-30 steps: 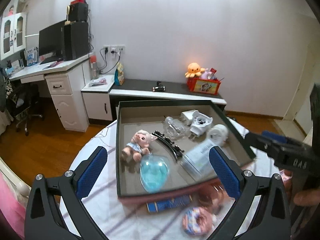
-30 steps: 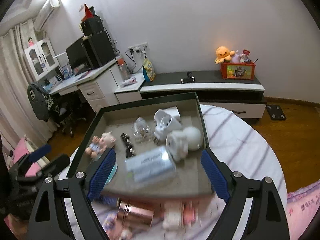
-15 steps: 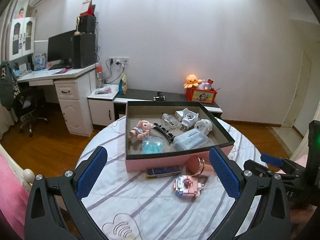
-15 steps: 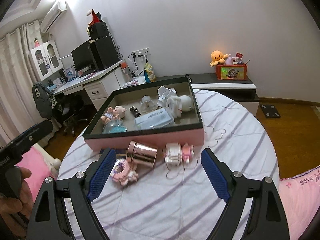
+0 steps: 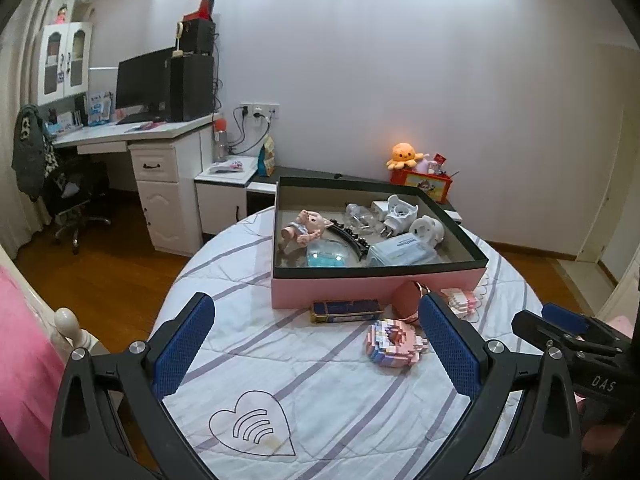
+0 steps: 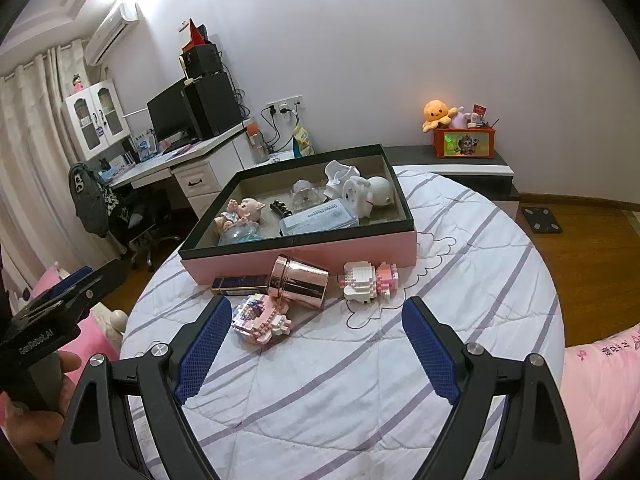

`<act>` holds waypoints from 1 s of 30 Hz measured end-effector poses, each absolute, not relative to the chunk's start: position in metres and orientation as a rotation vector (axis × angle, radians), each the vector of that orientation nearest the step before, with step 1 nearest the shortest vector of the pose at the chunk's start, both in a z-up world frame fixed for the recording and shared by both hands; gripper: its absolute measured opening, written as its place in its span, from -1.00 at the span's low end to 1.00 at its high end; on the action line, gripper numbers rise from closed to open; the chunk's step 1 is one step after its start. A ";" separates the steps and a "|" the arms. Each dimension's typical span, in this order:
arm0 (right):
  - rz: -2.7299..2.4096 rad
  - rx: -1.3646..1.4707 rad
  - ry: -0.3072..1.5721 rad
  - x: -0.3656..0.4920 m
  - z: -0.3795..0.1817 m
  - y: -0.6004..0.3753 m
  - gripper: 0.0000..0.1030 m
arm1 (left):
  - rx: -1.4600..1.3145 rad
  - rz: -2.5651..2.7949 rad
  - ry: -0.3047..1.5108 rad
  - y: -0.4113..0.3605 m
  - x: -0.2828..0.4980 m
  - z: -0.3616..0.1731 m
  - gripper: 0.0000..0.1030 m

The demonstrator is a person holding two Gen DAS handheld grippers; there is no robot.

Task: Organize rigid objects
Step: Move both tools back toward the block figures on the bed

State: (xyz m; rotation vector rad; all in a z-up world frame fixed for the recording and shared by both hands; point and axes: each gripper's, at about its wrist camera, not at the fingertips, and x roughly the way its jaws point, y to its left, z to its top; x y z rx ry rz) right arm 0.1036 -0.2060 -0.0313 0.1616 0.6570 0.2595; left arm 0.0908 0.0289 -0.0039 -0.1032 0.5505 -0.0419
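Hovering above the near part of a round table [image 5: 328, 396] under a white cloth with lilac stripes: left gripper [image 5: 318, 344] and right gripper [image 6: 316, 350], each with blue-padded jaws spread wide, nothing between them, nothing touched. Sitting toward the far side of the table, a shallow pink box [image 6: 320, 250] with a dark rim, already loaded: a small pig doll [image 6: 242, 210] at the left end, a clear blue dome [image 5: 326, 256] just in front of it, a black hair clip [image 5: 352, 238] beside, a clear glass bottle [image 6: 306, 194] farther back, a flat pack of wipes [image 6: 318, 216] near the front wall, white plug adapters [image 6: 362, 188] toward the right rear corner. Lying loose on the cloth in front of the box: a dark blue tin [image 5: 346, 311] close against the pink wall, a rose-gold cup [image 6: 300, 282] tipped on its side just right of the tin, a white and pink brick figure [image 6: 370, 280] right of the cup, a pastel brick figure [image 6: 262, 320] nearer, almost touching the cup's mouth. Seen at the left edge of the right wrist view, a hand [image 6: 28, 420] gripping the left tool's handle. Behind the table, a white desk [image 5: 152, 136] with a monitor and a low cabinet carrying an orange octopus plush [image 6: 436, 112].
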 end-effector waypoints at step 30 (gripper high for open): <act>0.200 0.119 0.714 0.113 -0.049 -0.219 0.72 | -0.063 -0.110 0.652 -0.004 0.100 -0.044 1.00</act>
